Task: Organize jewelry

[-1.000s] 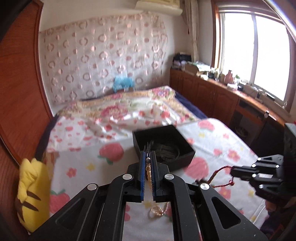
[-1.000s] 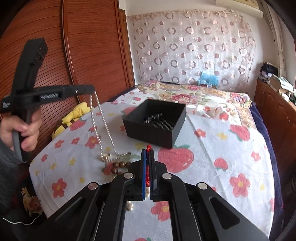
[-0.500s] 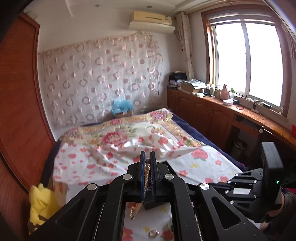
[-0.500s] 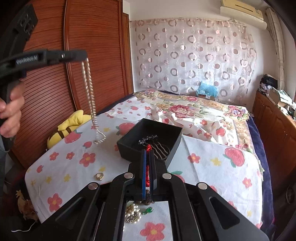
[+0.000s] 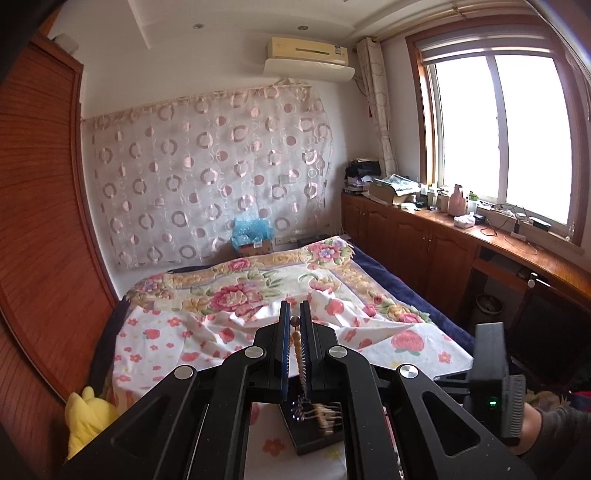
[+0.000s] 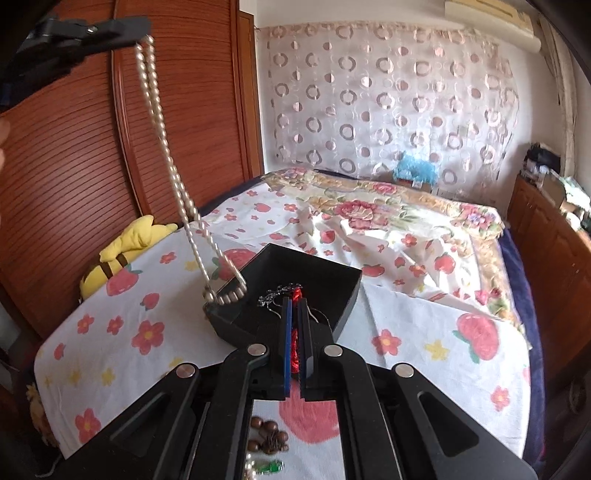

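Left gripper, upper left of the right-wrist frame, is pinched shut on a pearl strand that hangs in a long doubled loop. The loop's bottom sits right at the near-left rim of the black box, frame center. Risk: the dangling loop swings, catches the rim or drops outside onto the sheet; let go too high, it could tangle with the silver chain already inside.

Right gripper, lower center, is clamped on a red cord piece just in front of the box; both loads arriving together could knot.

Pearls are smooth, glossy and round. The box is matte, rigid and square. The sheet is soft and wrinkled, with a strawberry print. Brown wooden beads lie at bottom center.
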A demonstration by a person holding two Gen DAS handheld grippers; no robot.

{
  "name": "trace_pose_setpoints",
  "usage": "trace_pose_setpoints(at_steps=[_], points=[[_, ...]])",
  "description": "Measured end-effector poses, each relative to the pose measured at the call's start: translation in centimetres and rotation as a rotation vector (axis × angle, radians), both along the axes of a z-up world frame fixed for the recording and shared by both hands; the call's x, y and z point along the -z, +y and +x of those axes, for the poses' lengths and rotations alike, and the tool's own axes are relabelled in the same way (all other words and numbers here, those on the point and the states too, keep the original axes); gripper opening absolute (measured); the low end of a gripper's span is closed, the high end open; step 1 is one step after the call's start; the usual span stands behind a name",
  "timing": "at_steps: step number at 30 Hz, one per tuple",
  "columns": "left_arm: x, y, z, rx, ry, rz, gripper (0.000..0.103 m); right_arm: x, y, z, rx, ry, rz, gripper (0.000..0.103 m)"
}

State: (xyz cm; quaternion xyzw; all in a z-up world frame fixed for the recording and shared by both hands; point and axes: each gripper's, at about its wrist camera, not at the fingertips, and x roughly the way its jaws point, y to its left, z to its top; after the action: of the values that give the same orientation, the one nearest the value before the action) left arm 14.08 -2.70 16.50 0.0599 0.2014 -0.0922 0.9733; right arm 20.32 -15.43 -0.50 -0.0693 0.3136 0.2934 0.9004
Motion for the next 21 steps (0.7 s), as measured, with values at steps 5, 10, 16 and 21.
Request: trace_pose_setpoints(at_steps=[5, 10, 16, 21], points=[[0.5, -0.8, 1.8, -0.031, -0.008, 0.045, 0.005, 0.7, 1.2, 2.0, -0.021, 0.035, 0.01, 0.003], [1.2, -0.4, 3.6, -0.038, 0.028, 0.009, 0.005, 2.4, 2.7, 3.8, -0.034, 0.091, 0.002, 0.004], [1.6, -1.0, 4.5, -0.021, 0.045, -0.023, 0.005, 5.1, 2.6, 4.9, -0.001, 0.132, -0.061, 0.026], [1.9, -1.7, 4.9, -0.01, 0.043, -0.014, 0.005, 4.8, 0.5, 4.2, 0.034, 0.124, -0.019, 0.027]])
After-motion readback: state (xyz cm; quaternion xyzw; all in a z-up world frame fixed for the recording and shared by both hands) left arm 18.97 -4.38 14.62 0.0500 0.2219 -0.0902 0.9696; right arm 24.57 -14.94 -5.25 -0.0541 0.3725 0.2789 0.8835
